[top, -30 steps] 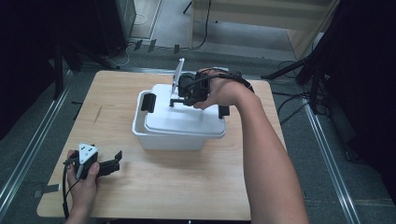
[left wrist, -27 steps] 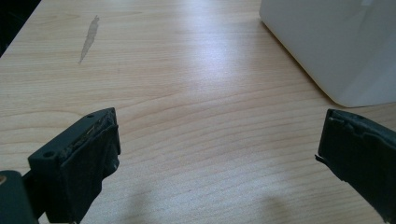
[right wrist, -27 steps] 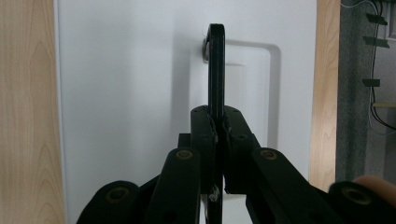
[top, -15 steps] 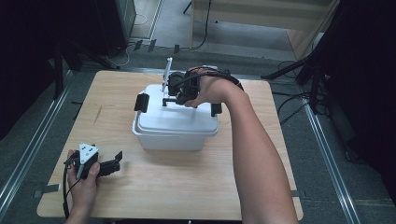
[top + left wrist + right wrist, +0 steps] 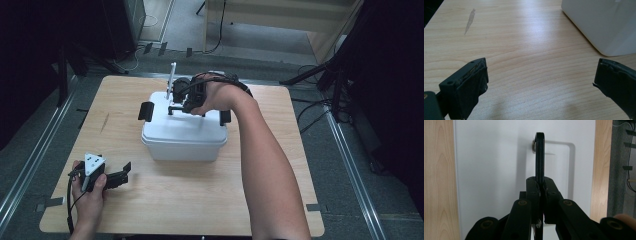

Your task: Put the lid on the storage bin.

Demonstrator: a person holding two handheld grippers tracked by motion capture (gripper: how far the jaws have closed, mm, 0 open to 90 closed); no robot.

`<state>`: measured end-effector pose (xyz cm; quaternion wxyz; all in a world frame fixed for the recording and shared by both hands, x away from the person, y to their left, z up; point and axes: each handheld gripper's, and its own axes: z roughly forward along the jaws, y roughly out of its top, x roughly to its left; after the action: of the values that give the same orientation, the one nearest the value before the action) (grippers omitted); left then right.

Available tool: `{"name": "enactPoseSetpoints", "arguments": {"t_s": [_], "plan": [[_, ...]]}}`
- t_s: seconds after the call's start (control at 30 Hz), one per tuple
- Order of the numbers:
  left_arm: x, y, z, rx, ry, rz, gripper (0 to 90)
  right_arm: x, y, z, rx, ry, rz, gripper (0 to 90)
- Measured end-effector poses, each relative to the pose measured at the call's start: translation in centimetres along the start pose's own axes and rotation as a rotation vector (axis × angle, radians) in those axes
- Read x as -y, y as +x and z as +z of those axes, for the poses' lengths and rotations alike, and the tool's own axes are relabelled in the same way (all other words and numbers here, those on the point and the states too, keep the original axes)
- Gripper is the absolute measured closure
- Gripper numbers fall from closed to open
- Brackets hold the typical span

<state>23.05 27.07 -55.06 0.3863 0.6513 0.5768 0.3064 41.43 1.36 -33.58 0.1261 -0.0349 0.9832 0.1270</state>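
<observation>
A white lidded box (image 5: 182,137) with black side latches (image 5: 145,111) stands mid-table. My right gripper (image 5: 187,102) hangs over its lid, shut on the black carry handle (image 5: 173,108). In the right gripper view the jaws (image 5: 540,186) pinch the thin upright handle (image 5: 539,157) above the white lid (image 5: 494,170). Whether the box rests on the table or hangs just above it I cannot tell. My left gripper (image 5: 125,172) lies on the table at the front left, open, with nothing between its pads (image 5: 541,80). A corner of the box (image 5: 604,22) shows ahead of it.
The wooden table (image 5: 200,200) has bare room in front of and beside the box. Metal rails run along both sides on the floor. Cables and dark stands lie behind and to the right of the table. A faint grey smear (image 5: 469,21) marks the wood at left.
The box and my right gripper on its handle have shifted to the left and slightly toward the far edge. My left gripper has stayed where it was.
</observation>
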Motion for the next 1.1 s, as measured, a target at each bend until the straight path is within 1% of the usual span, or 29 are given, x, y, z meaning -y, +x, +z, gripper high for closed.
{"name": "enactPoseSetpoints", "arguments": {"t_s": [0.07, 0.1, 0.13, 0.2, 0.3, 0.33, 0.37, 0.43, 0.47, 0.5, 0.57, 0.6, 0.63, 0.67, 0.7, 0.73, 0.77, 0.8, 0.83, 0.87, 0.9, 1.0, 1.07, 1.1], "plan": [[0.0, 0.0, 0.0, 0.001, 0.001, -0.001, 0.0, -0.1, 0.0, 0.1, -0.002, -0.002, -0.005, 85.8], [0.0, 0.0, 0.0, 0.001, 0.001, -0.001, 0.0, -0.1, 0.1, 0.1, -0.003, 0.005, 0.006, 85.8], [0.0, 0.0, 0.0, 0.000, 0.000, 0.000, 0.0, -0.2, 0.1, 0.2, -0.005, 0.002, -0.007, 85.8], [0.0, 0.0, 0.0, 0.001, 0.001, 0.002, 0.0, -0.3, 0.2, 0.3, -0.008, 0.004, -0.004, 85.9], [0.0, 0.0, 0.0, 0.000, -0.001, -0.001, 0.0, -0.5, 0.2, 0.6, -0.006, 0.012, -0.015, 85.8], [0.0, 0.0, 0.0, 0.002, -0.001, -0.002, 0.0, -0.6, 0.3, 0.6, -0.007, 0.018, -0.005, 85.8], [0.0, 0.0, 0.0, 0.002, -0.002, -0.003, 0.0, -0.6, 0.2, 0.7, -0.006, 0.013, -0.014, 85.8], [0.0, 0.1, 0.0, 0.001, -0.004, -0.003, 0.0, -0.6, 0.3, 0.8, -0.009, 0.019, -0.010, 85.8], [0.0, 0.1, 0.0, 0.002, -0.004, -0.003, 0.0, -0.6, 0.2, 0.9, -0.009, 0.012, -0.021, 85.8], [0.0, 0.1, 0.0, 0.002, -0.004, -0.003, 0.0, -0.6, 0.3, 0.9, -0.008, 0.018, -0.008, 85.7], [0.0, 0.1, 0.0, 0.003, 0.000, -0.002, 0.0, -0.6, 0.3, 0.8, -0.006, 0.017, -0.008, 85.6], [0.0, 0.1, 0.0, 0.004, 0.000, -0.002, 0.0, -0.6, 0.3, 0.9, -0.004, 0.010, -0.017, 84.8], [0.0, 0.1, 0.0, 0.003, 0.000, -0.003, 0.0, -0.6, 0.4, 0.8, -0.011, 0.015, -0.009, 81.2], [0.0, 0.1, 0.0, 0.002, -0.001, -0.004, 0.0, -0.6, 0.4, 0.7, -0.025, 0.006, -0.007, 74.7], [0.0, 0.1, 0.0, 0.005, 0.003, -0.004, 0.0, -0.7, 0.4, 0.6, -0.037, -0.003, 0.007, 68.4], [0.0, 0.1, 0.0, 0.004, 0.003, -0.004, 0.0, -0.6, 0.2, 0.5, -0.044, -0.010, 0.004, 63.5], [0.0, 0.1, 0.1, 0.002, 0.000, -0.004, 0.0, -0.6, 0.3, 0.4, -0.042, -0.009, 0.018, 59.8], [0.0, 0.1, 0.0, 0.002, 0.001, -0.004, 0.0, -0.5, 0.2, 0.3, -0.048, -0.021, 0.010, 55.7], [0.0, 0.1, 0.0, 0.004, 0.003, -0.004, 0.0, -0.4, 0.2, 0.2, -0.063, -0.029, 0.017, 51.4], [0.0, 0.2, 0.1, 0.004, 0.000, -0.006, 0.0, -0.4, 0.3, 0.0, -0.065, -0.026, 0.020, 48.7], [0.0, 0.2, 0.1, 0.004, 0.000, -0.006, 0.0, -0.3, 0.5, -0.2, -0.058, -0.020, 0.017, 45.9], [-0.1, 0.1, 0.1, 0.003, 0.004, -0.002, 0.0, 0.0, 0.7, -0.6, -0.050, -0.020, 0.020, 33.3], [-0.1, 0.1, 0.1, 0.002, 0.003, -0.002, 0.0, 0.3, 0.8, -0.7, -0.053, -0.008, 0.037, 24.4], [-0.1, 0.1, 0.2, 0.001, 0.004, -0.004, 0.0, 0.5, 0.9, -0.8, -0.055, 0.003, 0.040, 22.3]]}}
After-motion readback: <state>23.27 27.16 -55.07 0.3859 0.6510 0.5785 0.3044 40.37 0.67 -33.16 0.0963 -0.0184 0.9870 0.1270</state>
